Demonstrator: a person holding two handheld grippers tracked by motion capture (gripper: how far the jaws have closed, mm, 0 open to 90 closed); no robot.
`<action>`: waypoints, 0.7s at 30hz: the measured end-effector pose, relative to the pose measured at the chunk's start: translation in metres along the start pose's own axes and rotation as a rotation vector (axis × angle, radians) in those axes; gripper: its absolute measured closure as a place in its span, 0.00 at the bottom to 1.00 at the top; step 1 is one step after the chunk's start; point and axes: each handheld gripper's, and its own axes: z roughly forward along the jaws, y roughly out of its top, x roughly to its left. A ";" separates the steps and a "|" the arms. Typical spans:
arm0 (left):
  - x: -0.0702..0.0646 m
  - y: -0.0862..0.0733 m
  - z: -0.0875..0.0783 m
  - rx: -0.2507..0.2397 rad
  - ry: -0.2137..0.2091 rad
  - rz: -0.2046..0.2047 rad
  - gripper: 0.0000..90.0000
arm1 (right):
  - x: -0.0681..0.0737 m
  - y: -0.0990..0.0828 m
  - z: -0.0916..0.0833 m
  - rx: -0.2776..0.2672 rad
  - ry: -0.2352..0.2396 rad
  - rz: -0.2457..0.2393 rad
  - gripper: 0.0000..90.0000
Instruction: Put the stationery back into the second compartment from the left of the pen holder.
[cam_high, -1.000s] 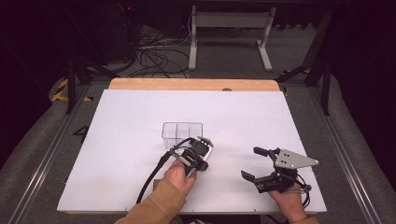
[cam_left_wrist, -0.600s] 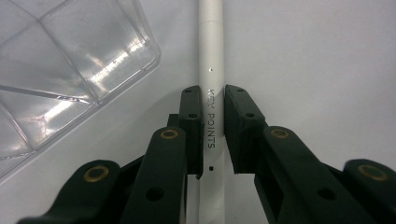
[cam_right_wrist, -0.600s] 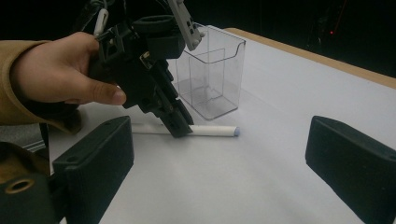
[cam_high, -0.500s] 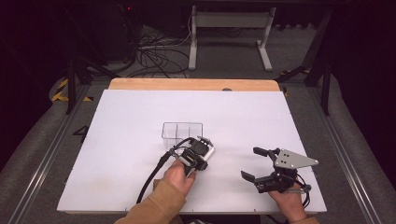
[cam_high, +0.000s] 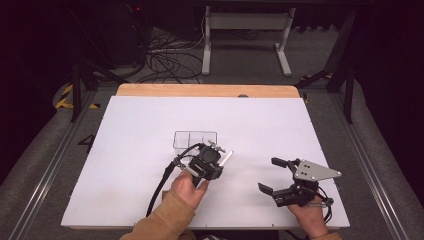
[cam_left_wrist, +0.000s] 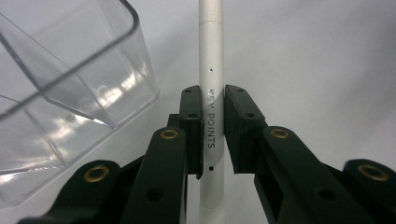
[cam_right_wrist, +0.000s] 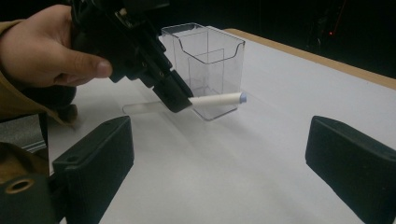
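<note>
Left hand-held gripper (cam_high: 223, 156) clenched on white pen (cam_left_wrist: 211, 93) beside clear organizer (cam_high: 195, 140); level pen may strike its wall, slip

one pen (cam_left_wrist: 211, 70), one clear holder (cam_high: 195, 140), two grippers

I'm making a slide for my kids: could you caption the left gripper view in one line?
The left gripper, shut on a white pen marked KEY POINTS, beside a clear plastic holder above the white table.
</note>
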 end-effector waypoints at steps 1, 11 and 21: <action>0.001 0.000 -0.003 -0.017 -0.004 -0.001 0.87 | 0.000 0.000 0.000 0.000 0.000 0.000 0.10; 0.004 -0.001 -0.033 -0.199 -0.046 0.052 0.87 | 0.000 -0.001 0.001 0.007 0.003 0.000 0.10; 0.009 -0.002 -0.051 -0.344 -0.095 0.098 0.87 | 0.001 -0.003 0.005 0.014 0.010 -0.004 0.10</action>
